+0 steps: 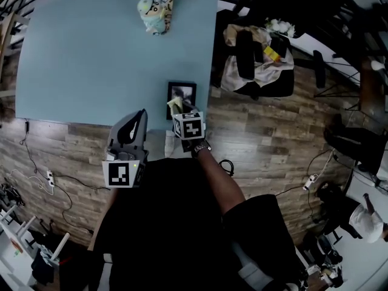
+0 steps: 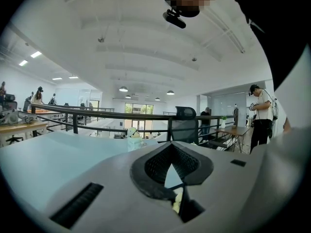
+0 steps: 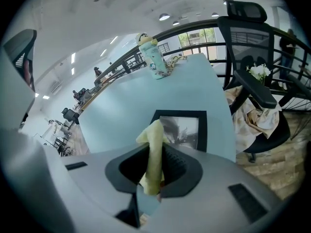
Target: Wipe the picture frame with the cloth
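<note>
right hand-held gripper (image 3: 156, 154) pinches the yellow cloth (image 3: 154, 132) just short of the picture frame (image 3: 183, 129), flat near the tabletop (image 3: 136, 96) edge. left hand-held gripper (image 2: 171, 149) pressed together, empty. wiping judged not yet started.

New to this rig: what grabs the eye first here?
A yellow cloth pinched in the right gripper, hanging just before a black picture frame lying flat at the near right edge of the light-blue table. Farther off, a pastel patterned bottle sits near the far edge.
</note>
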Tool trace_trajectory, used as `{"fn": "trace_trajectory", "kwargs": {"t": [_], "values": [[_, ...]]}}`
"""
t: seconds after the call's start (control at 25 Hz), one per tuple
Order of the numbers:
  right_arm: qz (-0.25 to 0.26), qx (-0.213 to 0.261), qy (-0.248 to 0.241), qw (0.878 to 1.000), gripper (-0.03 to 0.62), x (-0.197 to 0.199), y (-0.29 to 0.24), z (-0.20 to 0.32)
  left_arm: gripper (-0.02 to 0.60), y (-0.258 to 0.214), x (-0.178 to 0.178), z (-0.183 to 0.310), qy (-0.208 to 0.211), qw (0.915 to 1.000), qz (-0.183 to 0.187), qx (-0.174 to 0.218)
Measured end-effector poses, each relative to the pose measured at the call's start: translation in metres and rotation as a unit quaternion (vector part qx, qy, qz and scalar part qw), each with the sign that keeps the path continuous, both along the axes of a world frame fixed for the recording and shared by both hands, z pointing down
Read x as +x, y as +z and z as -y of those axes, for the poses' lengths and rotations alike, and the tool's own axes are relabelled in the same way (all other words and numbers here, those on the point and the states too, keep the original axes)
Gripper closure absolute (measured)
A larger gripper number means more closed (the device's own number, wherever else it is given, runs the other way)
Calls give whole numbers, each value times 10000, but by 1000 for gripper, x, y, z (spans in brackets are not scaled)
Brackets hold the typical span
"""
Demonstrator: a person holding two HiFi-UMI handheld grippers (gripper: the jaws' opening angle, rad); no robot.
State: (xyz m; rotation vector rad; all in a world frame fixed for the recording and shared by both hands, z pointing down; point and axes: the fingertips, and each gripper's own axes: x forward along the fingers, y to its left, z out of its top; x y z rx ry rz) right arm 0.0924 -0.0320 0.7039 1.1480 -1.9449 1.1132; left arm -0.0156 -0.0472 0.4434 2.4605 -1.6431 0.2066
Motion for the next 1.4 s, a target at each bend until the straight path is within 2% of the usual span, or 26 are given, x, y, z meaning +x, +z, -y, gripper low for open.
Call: {"fn": "trace_trajectory", "kwargs": {"t": [1.12, 1.24, 1.4], "values": [[-328, 127, 1056, 9938, 536, 89, -6, -6, 584, 0, 33, -5, 411, 9991, -93, 31], [-281, 171, 1043, 9940, 536, 86, -11, -6, 584, 0, 32, -7, 398, 9992, -100, 2], [-158, 239, 770, 9966, 536, 68, -15, -4, 584, 0, 33, -10, 357, 9993, -62, 24]]}}
